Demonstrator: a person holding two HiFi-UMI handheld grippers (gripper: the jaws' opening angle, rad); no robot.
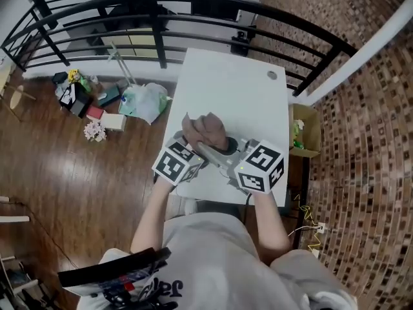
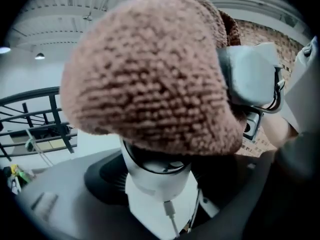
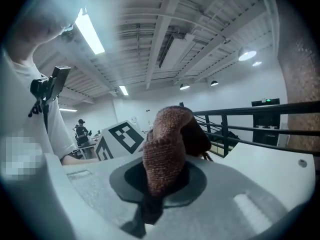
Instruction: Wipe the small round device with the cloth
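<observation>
Left gripper [image 2: 157, 190] spread wide and clamped round the small white device [image 2: 159, 171], held up above the table [image 1: 239, 95], right gripper [image 3: 159, 184] pinched tight on the brown cloth [image 3: 165, 134] draped over the device's top. Press too hard, I'd say, and the device twists out of that hold, or its cable [image 2: 171, 216] snags and drags it. That cable shows only in the left gripper view; from the head view the cloth hides most of the device.

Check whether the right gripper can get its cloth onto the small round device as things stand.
Probably yes: the left gripper holds the small round device, and the cloth pinched in the right gripper seems to drape over its top, with nothing between them.
</observation>
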